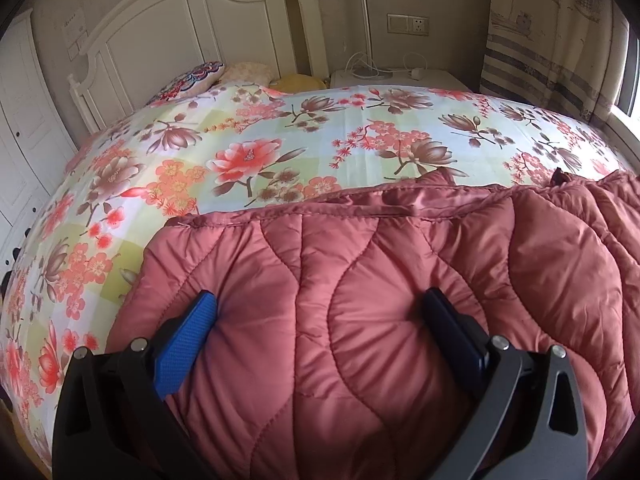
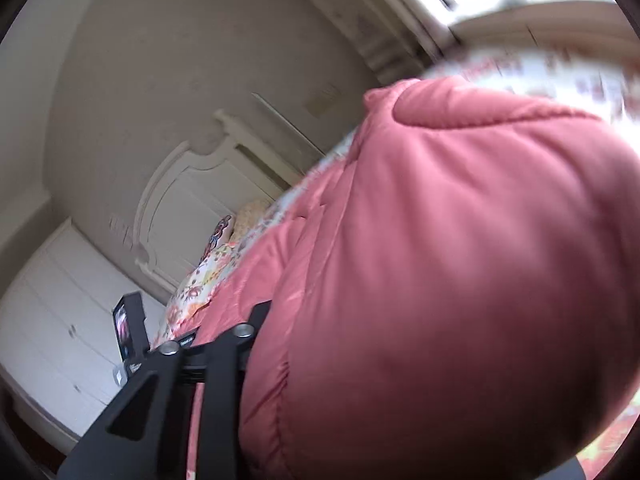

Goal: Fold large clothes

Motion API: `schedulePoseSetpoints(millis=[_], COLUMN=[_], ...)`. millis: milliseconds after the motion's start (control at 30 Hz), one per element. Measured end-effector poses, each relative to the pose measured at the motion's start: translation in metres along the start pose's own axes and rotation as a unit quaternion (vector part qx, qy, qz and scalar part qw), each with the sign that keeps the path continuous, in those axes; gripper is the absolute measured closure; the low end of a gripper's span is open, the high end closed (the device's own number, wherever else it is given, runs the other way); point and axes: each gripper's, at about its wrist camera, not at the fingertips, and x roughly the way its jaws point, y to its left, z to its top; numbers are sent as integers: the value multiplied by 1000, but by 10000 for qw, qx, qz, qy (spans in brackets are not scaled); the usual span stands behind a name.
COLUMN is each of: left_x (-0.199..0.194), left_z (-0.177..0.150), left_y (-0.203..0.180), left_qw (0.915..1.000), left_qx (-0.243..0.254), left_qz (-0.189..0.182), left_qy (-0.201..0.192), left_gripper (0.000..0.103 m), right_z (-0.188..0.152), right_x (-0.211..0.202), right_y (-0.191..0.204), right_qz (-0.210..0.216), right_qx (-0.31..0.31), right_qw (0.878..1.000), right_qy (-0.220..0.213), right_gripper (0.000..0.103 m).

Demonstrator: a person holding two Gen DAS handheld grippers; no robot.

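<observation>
Item: quilted coat (image 1: 380,300), dusty red, padded, wavy stitching. Location: lying on the bed (image 1: 280,140) over the floral sheet, toward the foot edge and the window-side edge; hem seam runs across the bed, facing the headboard (image 1: 192,28).

Left gripper (image 1: 320,320): fingers wide apart, pressed down into the padding, nothing clamped between them.

Right gripper (image 2: 192,320): view tilted and blurred; a thick bulge of coat fills it. One finger (image 2: 132,324) shows, the other is hidden behind the fabric; whether it clamps the coat, cannot tell.

Handling note (judgement): padding is springy and slippery. Keep the left fingers anchoring the flat layer while the right carries its fold over; align seams, press air out.
</observation>
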Motion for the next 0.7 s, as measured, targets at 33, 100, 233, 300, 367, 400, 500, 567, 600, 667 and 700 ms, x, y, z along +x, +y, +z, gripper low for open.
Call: schedulePoseSetpoints(millis=[33,100,233,300,367,400,500,567,600,667,700], left_x=[-2,-5,-21,-55,-87,-103,-116,-85,-73,-69,-70], left_z=[0,0,9,12,11,8,-9,-29,-37,-36,-34], left_y=[-6,-20,-34,-40,-52,-63,-99,-133,-142,-143,-142], left_qw=[9999,9990,9974,9984,9962,9937,9868,9843,9836,9845,9853], left_qx=[105,367,454,211,266,377,876,1398,1459,1401,1364], left_qz=[84,243,548,248,-66,-112,-42,172,190,243,214], left_qy=[-35,-92,-124,-466,-823,-1046,-1364,-1060,-1043,-1027,-1009], left_gripper=[2,2,2,2,2,2,2,2,2,2,2], right_z=[0,-2,-10,-9,-7,-7,-8,-6,-8,-7,-9], right_x=[-6,-16,-30,-34,-32,-33,-36,-46,-46,-48,-50], right_y=[5,13,11,7,1,-3,-7,-20,-20,-16,-14], right_qz=[14,-31,-185,-228,-270,-273,-266,-252,-229,-280,-287], right_qx=[-144,-391,-492,-428,-302,-214,-107,-43,-28,-106,-195], right_qw=[9999,9991,9985,9987,9990,9992,9993,9994,9995,9993,9990], right_qy=[-52,-129,-155,-163,-176,-192,-228,-242,-219,-242,-289], right_gripper=[67,67,67,67,67,67,67,67,67,67,67])
